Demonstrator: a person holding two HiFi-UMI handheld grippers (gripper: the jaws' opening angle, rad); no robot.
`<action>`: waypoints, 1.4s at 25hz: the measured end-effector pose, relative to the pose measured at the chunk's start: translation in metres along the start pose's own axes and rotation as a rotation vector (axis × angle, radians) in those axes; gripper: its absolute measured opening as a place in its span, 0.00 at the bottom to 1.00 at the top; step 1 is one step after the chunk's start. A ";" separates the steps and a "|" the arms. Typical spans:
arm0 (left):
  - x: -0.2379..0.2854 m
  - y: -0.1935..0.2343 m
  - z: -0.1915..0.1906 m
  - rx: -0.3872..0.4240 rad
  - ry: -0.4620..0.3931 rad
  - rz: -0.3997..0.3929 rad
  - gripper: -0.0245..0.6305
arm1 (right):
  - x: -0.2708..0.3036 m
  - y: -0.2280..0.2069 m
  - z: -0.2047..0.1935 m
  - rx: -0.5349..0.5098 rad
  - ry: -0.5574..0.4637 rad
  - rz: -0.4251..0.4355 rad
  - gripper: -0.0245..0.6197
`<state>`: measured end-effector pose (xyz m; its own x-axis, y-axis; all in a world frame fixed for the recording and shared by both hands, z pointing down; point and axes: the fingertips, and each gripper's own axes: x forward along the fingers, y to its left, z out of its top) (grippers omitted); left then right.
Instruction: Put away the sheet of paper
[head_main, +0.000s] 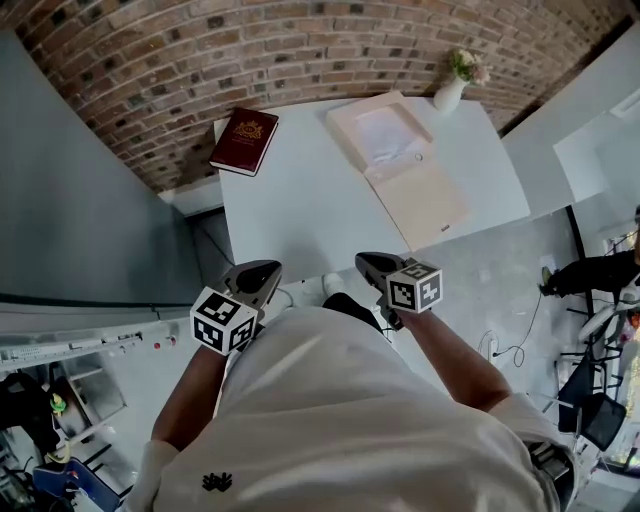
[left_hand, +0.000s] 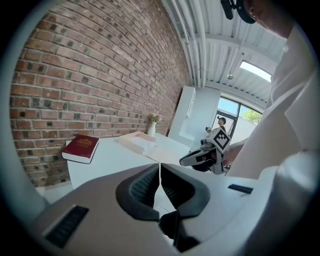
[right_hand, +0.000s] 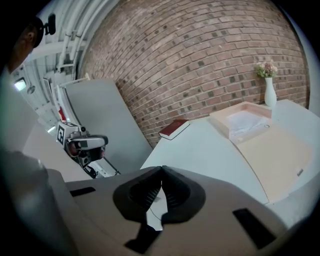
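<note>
Shut tight and empty, left gripper (left_hand: 160, 166) and right gripper (right_hand: 161, 172) at the near edge of the table (head_main: 300, 205) bearing an open box (head_main: 428, 205) with paper (head_main: 388, 135) inside.

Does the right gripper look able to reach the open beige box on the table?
Probably yes: only bare table lies between the right gripper and the open beige box, whose lid lies flat. The jaws are shut.
</note>
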<state>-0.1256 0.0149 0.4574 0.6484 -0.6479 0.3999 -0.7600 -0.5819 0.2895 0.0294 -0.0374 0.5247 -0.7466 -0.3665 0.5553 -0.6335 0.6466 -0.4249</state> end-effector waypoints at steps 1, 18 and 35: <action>-0.004 0.002 -0.003 -0.006 -0.001 0.009 0.08 | 0.002 0.004 0.000 -0.008 0.002 0.008 0.08; -0.040 0.023 -0.020 -0.047 -0.028 0.079 0.08 | 0.026 0.052 0.018 -0.154 -0.004 0.069 0.08; -0.043 0.024 -0.036 -0.067 -0.015 0.076 0.08 | 0.015 0.057 0.018 -0.194 -0.037 0.047 0.08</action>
<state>-0.1733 0.0464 0.4780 0.5890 -0.6963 0.4103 -0.8080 -0.4971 0.3163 -0.0218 -0.0179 0.4961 -0.7838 -0.3546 0.5099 -0.5492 0.7791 -0.3023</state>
